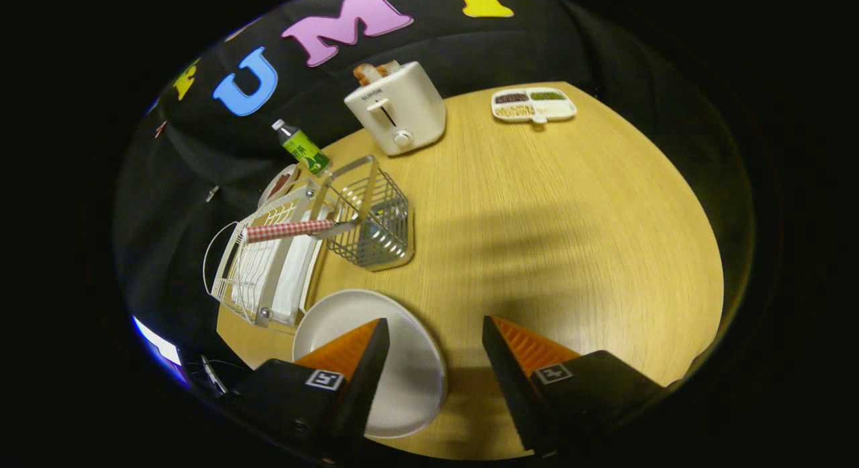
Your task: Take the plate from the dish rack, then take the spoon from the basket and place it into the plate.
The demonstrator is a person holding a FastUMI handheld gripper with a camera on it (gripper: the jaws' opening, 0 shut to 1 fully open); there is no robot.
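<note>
Spoon lay beyond the plate, handle slanting out of the basket away from the wide-open, empty claw.

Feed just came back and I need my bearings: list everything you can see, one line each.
plate: one, white, flat on the table, partly under one finger
dish rack: one, white wire, at the table edge beyond the plate
basket: one, silver wire, beside the rack
spoon: one, red-and-white checked handle, leaning out of the basket over the rack
bottle: one, green label, behind the basket
toaster: one, cream, bread in its slot, beyond the basket
divided tray: one, white, dark, green and yellow fillings, far side of the table
table: one, light wood
gripper: one, fingers open, holding nothing
</note>
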